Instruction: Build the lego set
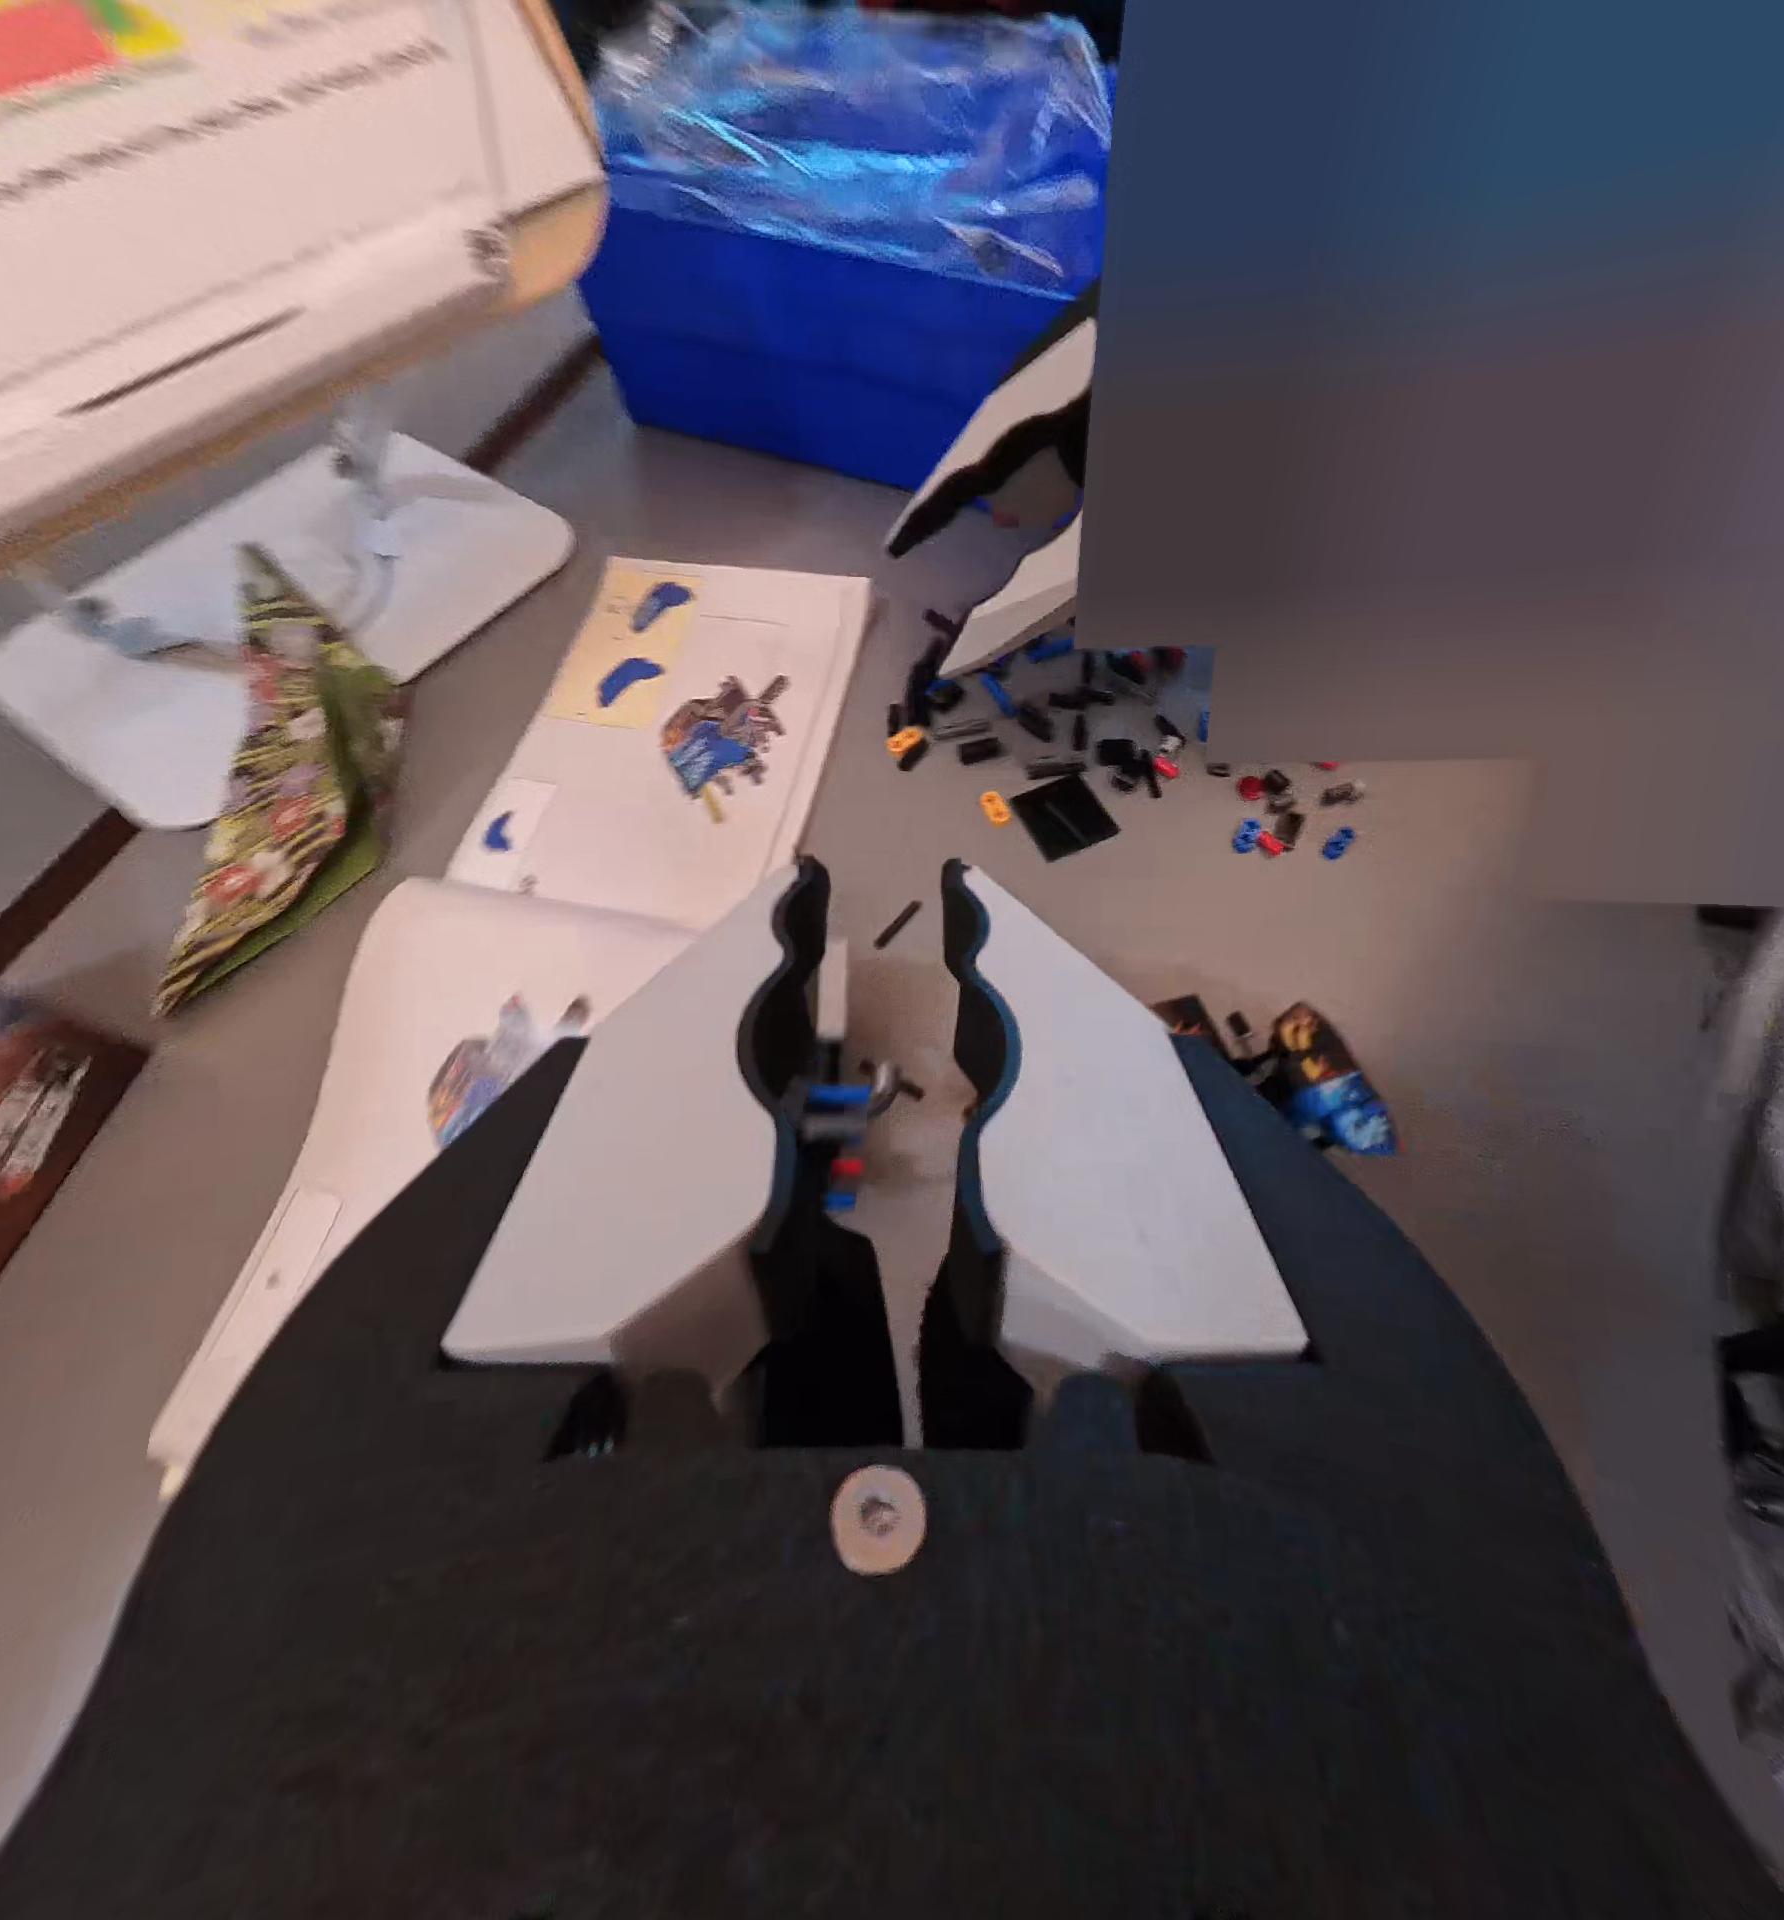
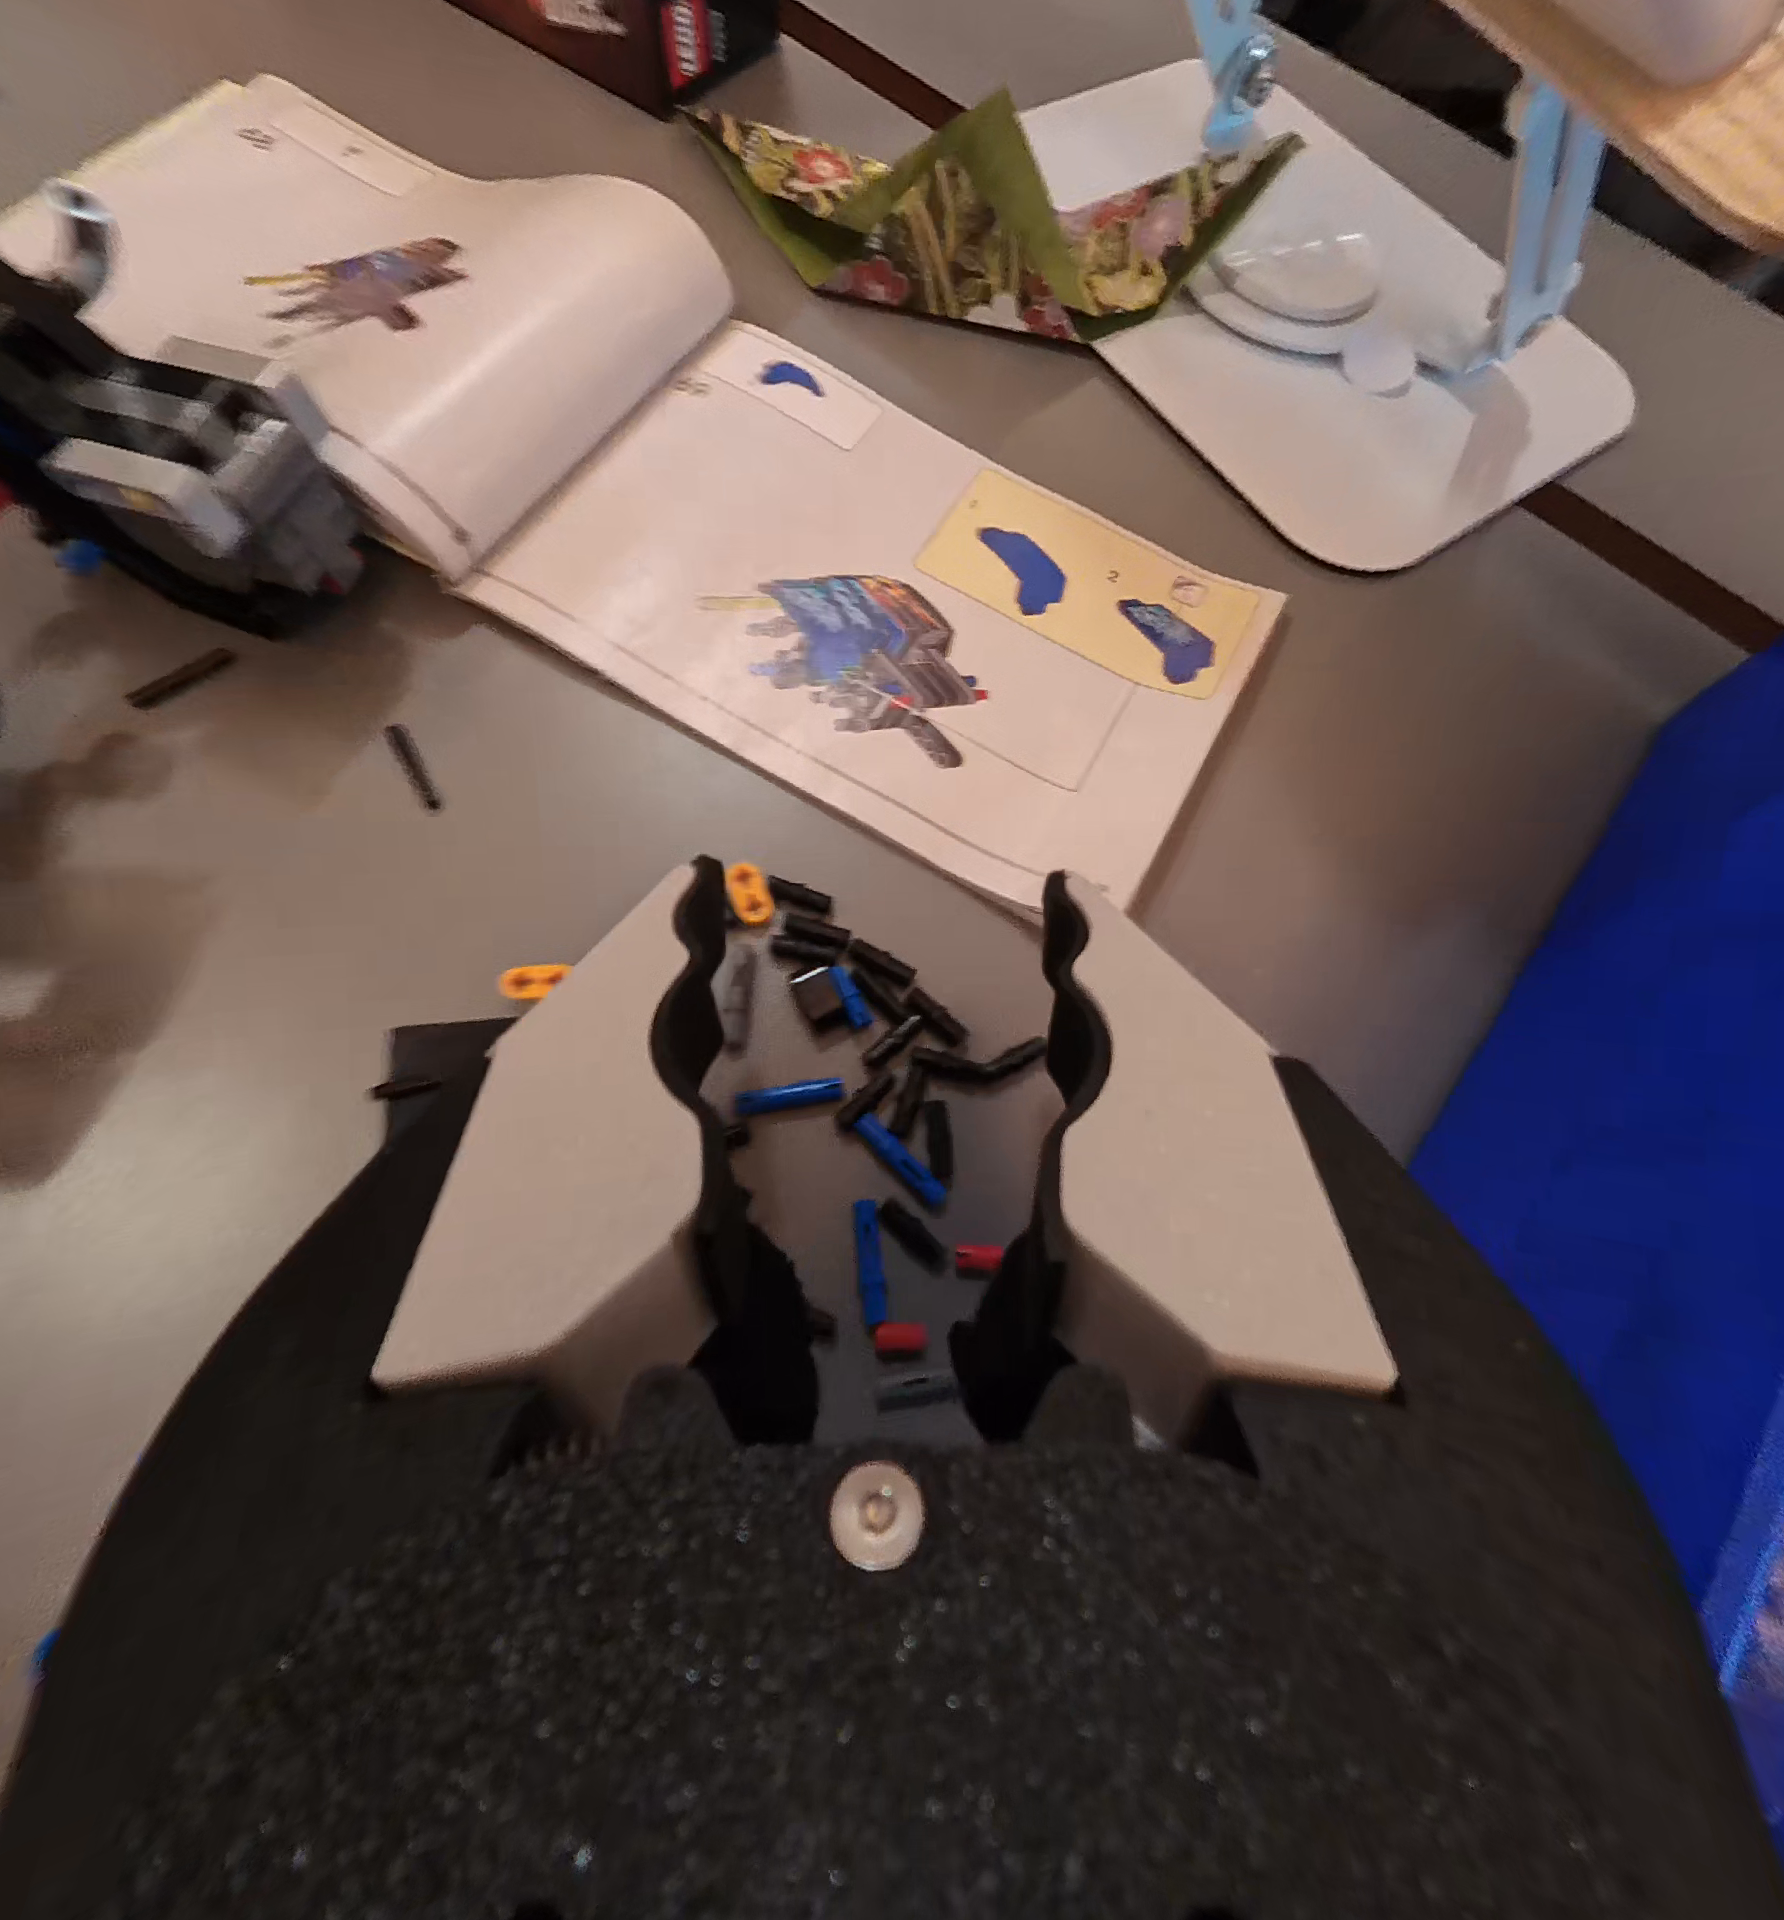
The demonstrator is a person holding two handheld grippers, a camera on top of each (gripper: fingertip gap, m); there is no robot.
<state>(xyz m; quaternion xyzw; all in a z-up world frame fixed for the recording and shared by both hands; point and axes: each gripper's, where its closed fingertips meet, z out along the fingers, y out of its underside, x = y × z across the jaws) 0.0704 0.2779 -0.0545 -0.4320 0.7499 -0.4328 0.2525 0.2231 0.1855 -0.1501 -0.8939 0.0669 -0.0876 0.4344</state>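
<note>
My left gripper (image 1: 883, 878) hovers over the grey table with its jaws a little apart. A small grey, blue and red lego assembly (image 1: 834, 1122) sits between them against the left finger. I cannot tell if it is gripped. The assembly also shows at the left of the right wrist view (image 2: 192, 468), blurred. My right gripper (image 2: 883, 883) is open and empty, straddling a pile of loose black, blue and red pins (image 2: 888, 1049). The open instruction booklet (image 2: 815, 644) lies beyond it. In the left wrist view the right gripper (image 1: 1002, 540) shows over the pile (image 1: 1075, 727).
A blue bin (image 1: 815, 312) stands at the back; in the right wrist view it (image 2: 1646, 1039) is on the right. A white lamp base (image 2: 1387, 447), folded floral paper (image 2: 971, 239), a dark box (image 2: 659, 42), a printed blue panel (image 1: 1324, 1081) and black axles (image 2: 412, 767) lie around. Across from one pair of fingers to the other is roughly 20 centimetres.
</note>
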